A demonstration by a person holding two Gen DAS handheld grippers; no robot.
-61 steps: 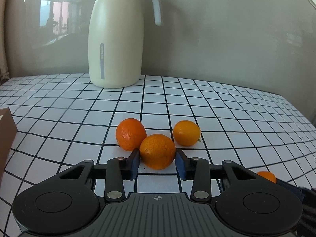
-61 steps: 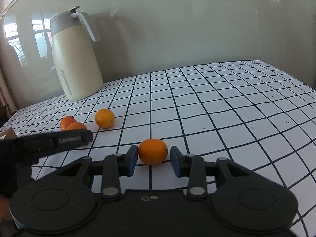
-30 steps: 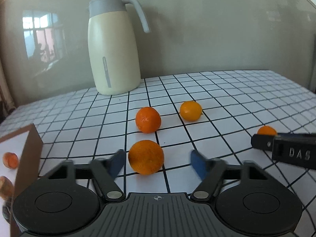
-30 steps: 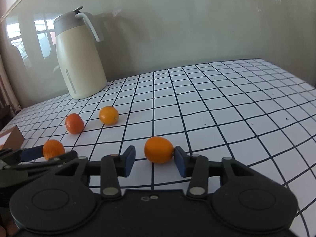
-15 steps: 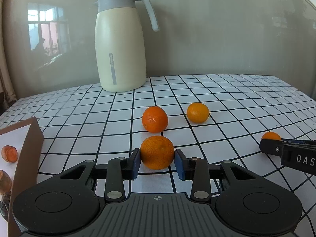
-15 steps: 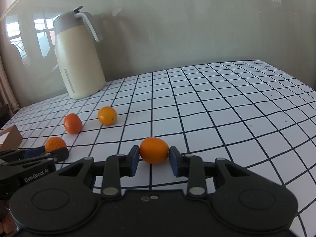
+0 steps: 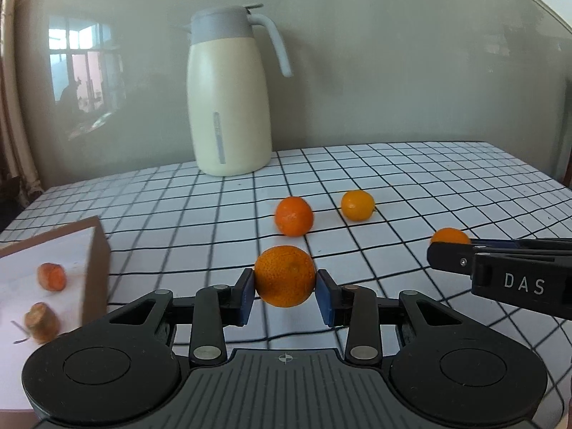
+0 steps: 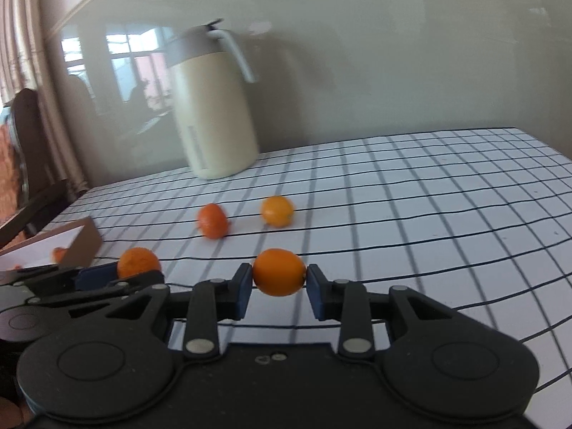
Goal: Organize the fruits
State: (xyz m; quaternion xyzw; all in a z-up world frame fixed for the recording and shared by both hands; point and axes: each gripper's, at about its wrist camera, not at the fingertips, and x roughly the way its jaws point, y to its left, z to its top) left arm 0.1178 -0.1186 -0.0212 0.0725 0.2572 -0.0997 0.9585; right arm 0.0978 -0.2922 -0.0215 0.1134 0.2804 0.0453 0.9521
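Note:
My left gripper (image 7: 285, 295) is shut on a rough-skinned orange mandarin (image 7: 285, 276) and holds it above the checked tablecloth. My right gripper (image 8: 279, 287) is shut on a smooth oval orange fruit (image 8: 279, 271), also lifted. In the left wrist view the right gripper's finger (image 7: 500, 268) comes in from the right with its fruit (image 7: 449, 236) behind it. In the right wrist view the left gripper (image 8: 118, 275) holds its mandarin (image 8: 138, 261) at lower left. Two more fruits lie on the cloth, a deep orange one (image 7: 294, 216) and a yellower one (image 7: 357, 205).
A brown cardboard box (image 7: 96, 268) with a white inside stands at the left and holds two small orange pieces (image 7: 52, 277). A cream thermos jug (image 7: 228, 107) stands at the back by the wall. A wooden chair (image 8: 32, 164) is at the far left.
Both grippers have lifted their fruits off the cloth and swung left, so the box now shows more. The left gripper had opened a second ago and closed on the mandarin again.

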